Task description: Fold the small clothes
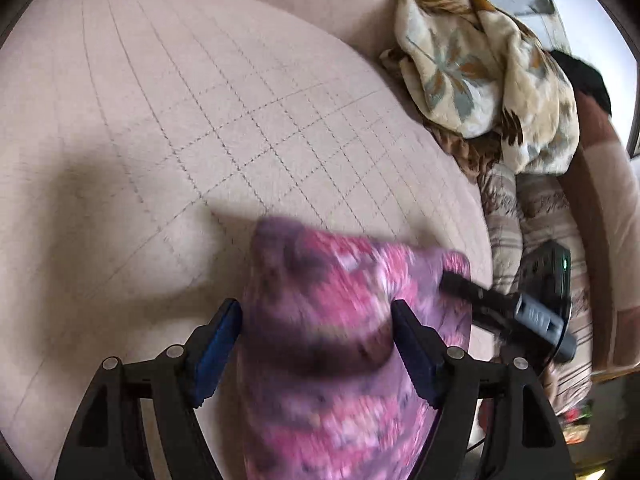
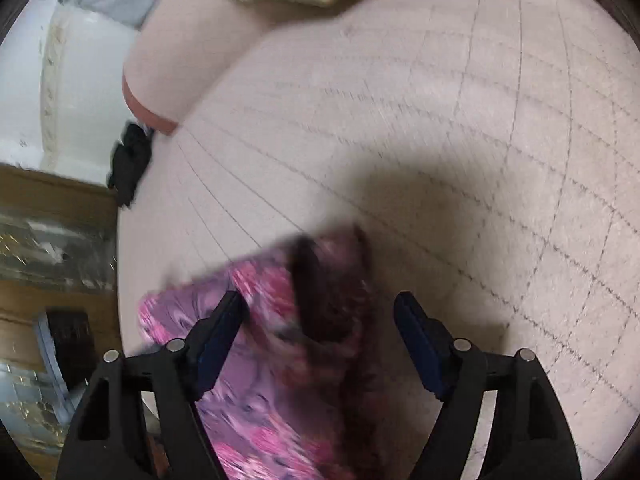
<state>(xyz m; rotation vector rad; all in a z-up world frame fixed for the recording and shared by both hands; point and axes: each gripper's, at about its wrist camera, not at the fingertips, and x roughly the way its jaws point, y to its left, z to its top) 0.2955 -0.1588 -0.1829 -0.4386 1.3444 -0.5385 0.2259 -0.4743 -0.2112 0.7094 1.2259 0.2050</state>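
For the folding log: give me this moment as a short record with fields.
surface: quilted pink bed cover
garment: pink and purple patterned cloth, blurred, bunched between both grippers' fingers
left gripper: jaws apart, cloth between them
right gripper: jaws apart, cloth between them
nearby: floral blanket heaped at the bed's edge
grip: not settled by either view

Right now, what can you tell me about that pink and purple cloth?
The pink and purple cloth is a small, soft garment with a blotchy pink, white and dark purple print, blurred in both views. It is bunched and lifted above the pale quilted bed, with a shadow beneath. In the left wrist view it hangs between the open fingers of the left gripper; whether they pinch it I cannot tell. In the right wrist view it drapes past the right gripper, whose fingers are apart.
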